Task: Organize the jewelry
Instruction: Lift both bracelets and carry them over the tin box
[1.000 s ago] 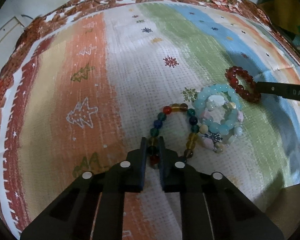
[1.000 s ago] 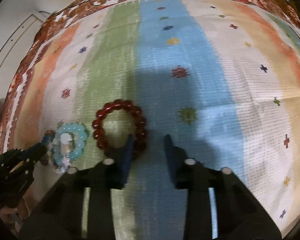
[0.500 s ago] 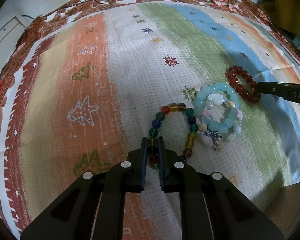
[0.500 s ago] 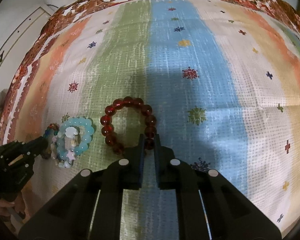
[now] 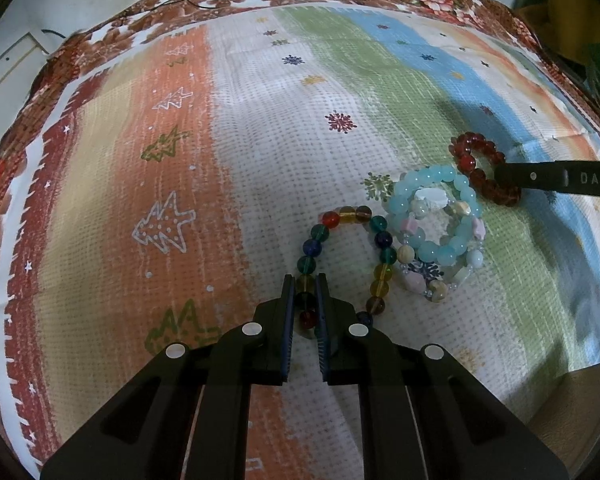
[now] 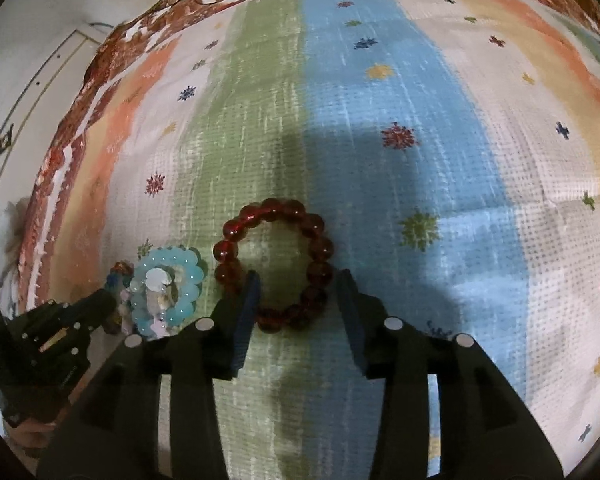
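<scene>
Left tool (image 5: 305,280): narrowed onto two or three beads of the multicolour glass-bead bracelet (image 5: 346,258), pinned at its nearest stretch against the cloth.
Risk at left tool: thin pinch on round, slick beads; likely to squirt sideways if lifted fast; elastic may stretch, then snap back.
Risk of tangle: far side of multicolour bracelet touching the aqua bracelet stack (image 5: 436,222); a pull could drag that stack along or knock its loops apart.
Right tool (image 6: 298,280): spread wide, one finger inside the dark red bead bracelet (image 6: 274,264), the other outside its right side; nothing gripped.
Risk at right tool: inner finger tip close to the loop's left beads; closing off-centre may push the loop away instead of catching it, or nudge it into the aqua stack just beside.
Multicolour bracelet: open, lopsided loop of clear red, amber, green, blue and brown beads, flat on the white band.
Aqua stack: pale blue round beads on top, a white chunky stone near the middle, pastel mixed-stone strands beneath, partly overlapping.
Dark red bracelet: near-round ring of glossy translucent beads, lying across the green and blue stripes.
Striped tablecloth (image 5: 260,128): coarse weave over the worktop, snowflake and tree prints, floral border farthest off; beads may catch on the texture.
</scene>
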`<state>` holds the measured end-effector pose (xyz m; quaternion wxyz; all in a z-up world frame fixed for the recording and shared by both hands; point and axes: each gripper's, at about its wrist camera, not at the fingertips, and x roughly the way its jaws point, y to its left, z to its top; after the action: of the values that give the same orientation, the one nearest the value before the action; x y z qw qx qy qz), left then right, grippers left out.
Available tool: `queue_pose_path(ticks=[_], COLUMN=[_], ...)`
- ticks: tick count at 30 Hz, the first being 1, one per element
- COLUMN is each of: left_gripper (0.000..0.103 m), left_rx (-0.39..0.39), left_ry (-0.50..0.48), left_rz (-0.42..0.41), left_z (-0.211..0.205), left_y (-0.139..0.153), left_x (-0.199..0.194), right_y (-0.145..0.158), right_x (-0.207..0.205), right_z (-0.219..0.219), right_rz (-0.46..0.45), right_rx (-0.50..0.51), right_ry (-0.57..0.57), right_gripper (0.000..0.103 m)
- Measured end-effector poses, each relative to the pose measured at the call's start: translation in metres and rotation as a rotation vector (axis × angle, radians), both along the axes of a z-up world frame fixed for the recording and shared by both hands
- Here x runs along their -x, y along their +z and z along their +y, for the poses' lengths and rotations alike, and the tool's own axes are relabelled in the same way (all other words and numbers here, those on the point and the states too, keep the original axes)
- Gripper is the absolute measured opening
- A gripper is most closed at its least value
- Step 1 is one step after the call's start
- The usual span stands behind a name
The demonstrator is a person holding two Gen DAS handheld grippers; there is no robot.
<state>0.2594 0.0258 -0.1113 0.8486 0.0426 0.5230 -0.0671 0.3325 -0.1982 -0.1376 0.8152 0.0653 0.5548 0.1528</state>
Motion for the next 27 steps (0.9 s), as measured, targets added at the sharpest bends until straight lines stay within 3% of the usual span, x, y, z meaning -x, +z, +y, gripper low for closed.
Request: queue_pose_path(ticks=[3,6,13,21,27], left_gripper=[0.009,0.009,0.009,0.009,0.009], left_rx=[0.000,-0.001,0.005,0.103,0.146], left_ry=[-0.001,-0.001,0.000,0.026,0.023], left_rz=[-0.001,0.000,0.000,0.020,-0.051], left_z=[0.000,0.000,0.001,0.009,0.007], left_y=[0.000,0.000,0.001,0.009,0.040], left_x=[0.000,0.000,0.000,0.000,0.009], right_y=[-0.001,-0.002,-0.003,0.003,0.017], right_x=[0.000,0.000,0.000,0.002,0.014], right_z=[-0.002,0.000,-0.003,-0.004,0.006], right_rz=[0.004,-0.002,0.004,0.017,-0.052], right_rx=[-0.006,0.059,0.066,0.074,0.142], right_ry=[-0.001,0.001,-0.004,0.000,0.052], right_gripper=[0.040,0.023,0.015,0.015,0.015])
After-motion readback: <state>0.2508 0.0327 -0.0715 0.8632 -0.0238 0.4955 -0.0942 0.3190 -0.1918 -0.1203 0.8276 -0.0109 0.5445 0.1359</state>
